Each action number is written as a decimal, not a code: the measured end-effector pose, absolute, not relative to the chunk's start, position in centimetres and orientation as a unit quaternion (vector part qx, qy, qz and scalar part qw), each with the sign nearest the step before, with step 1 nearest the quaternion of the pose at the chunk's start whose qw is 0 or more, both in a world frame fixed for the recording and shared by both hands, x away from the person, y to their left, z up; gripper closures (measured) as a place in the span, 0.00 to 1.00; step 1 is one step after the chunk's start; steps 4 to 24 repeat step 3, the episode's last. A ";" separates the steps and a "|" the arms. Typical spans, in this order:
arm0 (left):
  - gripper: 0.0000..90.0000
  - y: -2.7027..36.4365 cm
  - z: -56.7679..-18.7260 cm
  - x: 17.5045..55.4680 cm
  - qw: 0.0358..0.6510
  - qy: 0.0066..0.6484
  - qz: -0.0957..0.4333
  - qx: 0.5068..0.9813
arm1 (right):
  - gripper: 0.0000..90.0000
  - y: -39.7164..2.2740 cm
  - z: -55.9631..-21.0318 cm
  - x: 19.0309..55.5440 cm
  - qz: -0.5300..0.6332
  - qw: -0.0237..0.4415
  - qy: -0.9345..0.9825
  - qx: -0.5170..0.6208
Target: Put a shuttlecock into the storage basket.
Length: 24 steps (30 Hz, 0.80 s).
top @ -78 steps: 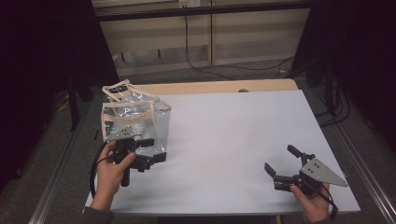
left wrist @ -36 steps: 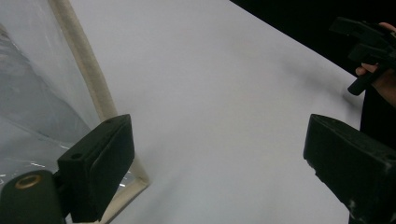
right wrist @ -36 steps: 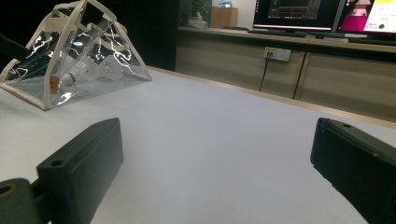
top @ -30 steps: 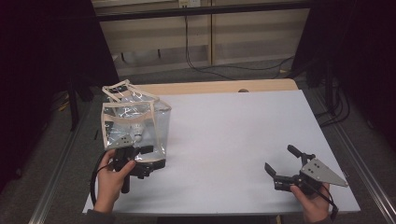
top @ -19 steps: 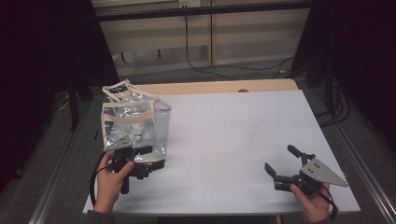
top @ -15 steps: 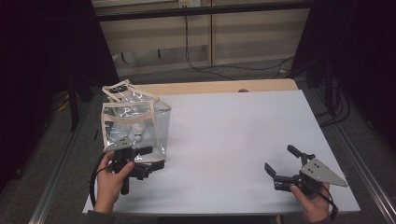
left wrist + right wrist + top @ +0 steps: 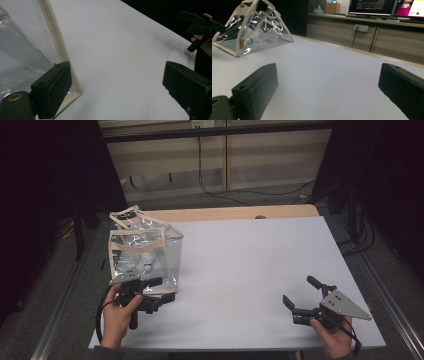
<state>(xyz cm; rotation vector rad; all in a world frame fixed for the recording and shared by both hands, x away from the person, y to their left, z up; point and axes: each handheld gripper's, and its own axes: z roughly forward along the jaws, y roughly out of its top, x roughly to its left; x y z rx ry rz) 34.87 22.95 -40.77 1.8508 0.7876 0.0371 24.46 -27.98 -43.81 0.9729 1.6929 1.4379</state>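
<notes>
Compared with a couple of seconds back, the left gripper [image 7: 156, 295] is sitting a bit lower and nearer the table's front edge; it was pressed right up against the clear plastic bag [image 7: 145, 255] then, and now it's hanging just at the bag's near bottom corner. In the last half second nothing is really changing. The right gripper [image 7: 302, 295] isn't budging at all across the frames — same spot at the front right of the white table [image 7: 250, 265], well apart from the bag.

The bag is standing upright at the table's left side, cream trim around its edges, with a white shuttlecock [image 7: 148, 265] inside it.

From above, I can't really judge how the left jaws are standing. The left gripper view is settling that — the jaws are spread wide with nothing between them, and one jaw is lying just beside the bag's cream edge [image 7: 60, 47], though I can't tell if it's actually touching. That view is also catching the other hand's gripper [image 7: 197, 25] far off across the table.

The right gripper view is showing its own jaws wide apart too, holding nothing, with the bag [image 7: 252, 30] far off and the shuttlecocks [image 7: 260, 36] — looks like more than one in there.
</notes>
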 end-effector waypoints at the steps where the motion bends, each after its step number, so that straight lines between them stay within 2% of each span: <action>1: 0.10 23.0 -40.8 34.8 0.536 0.332 0.016 0.776 | 0.03 -27.9 -43.8 24.4 0.555 0.350 0.654 0.376; 24: 0.10 23.0 -40.8 34.7 0.535 0.331 0.016 0.777 | 0.03 -27.9 -43.8 24.4 0.555 0.350 0.654 0.376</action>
